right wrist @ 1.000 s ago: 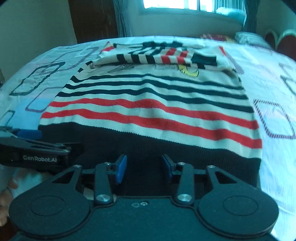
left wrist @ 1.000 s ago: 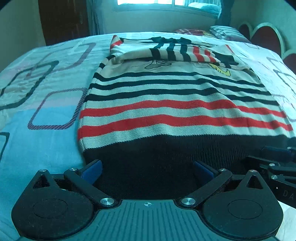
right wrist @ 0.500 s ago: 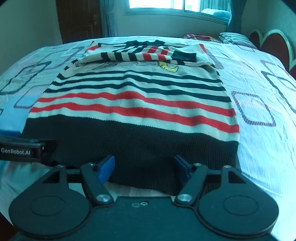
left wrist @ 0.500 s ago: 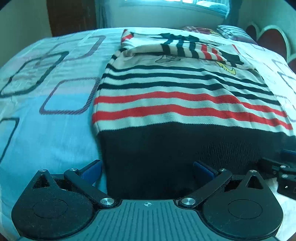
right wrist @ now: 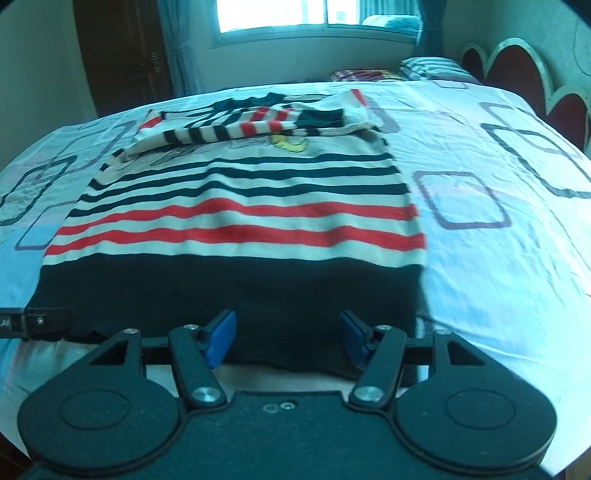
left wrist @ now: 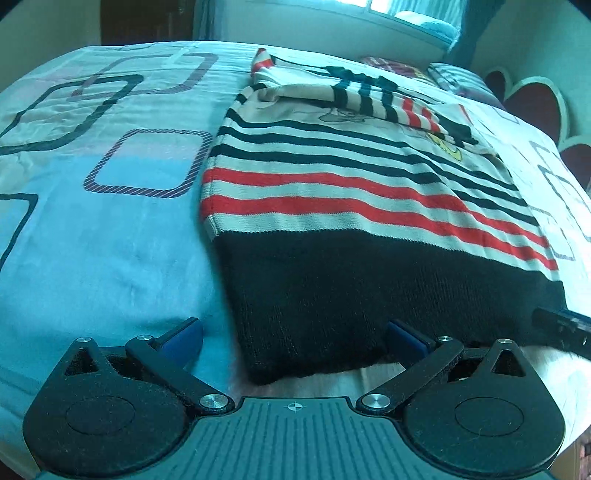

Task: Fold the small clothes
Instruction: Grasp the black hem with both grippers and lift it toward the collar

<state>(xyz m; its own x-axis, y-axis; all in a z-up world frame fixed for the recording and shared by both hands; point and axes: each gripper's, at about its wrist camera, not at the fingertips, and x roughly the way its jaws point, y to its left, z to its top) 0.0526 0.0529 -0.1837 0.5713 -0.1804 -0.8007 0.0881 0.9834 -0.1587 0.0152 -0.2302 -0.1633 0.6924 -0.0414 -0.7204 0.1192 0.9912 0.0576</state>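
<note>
— So how far along is the fold judged to be?

— Sleeves are seen laid across the chest of the striped sweater (right wrist: 236, 206), spread mid-frame on the bed (right wrist: 498, 258). The lengthwise folds are left. Left claw (left wrist: 293, 334) and right claw (right wrist: 288, 338) are held spread at the black hem, nothing pinched.

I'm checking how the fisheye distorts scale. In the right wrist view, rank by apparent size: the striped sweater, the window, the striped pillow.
1. striped sweater, by far the largest
2. window, partly cropped
3. striped pillow
The sweater lies nearest the camera, which inflates it.
</note>
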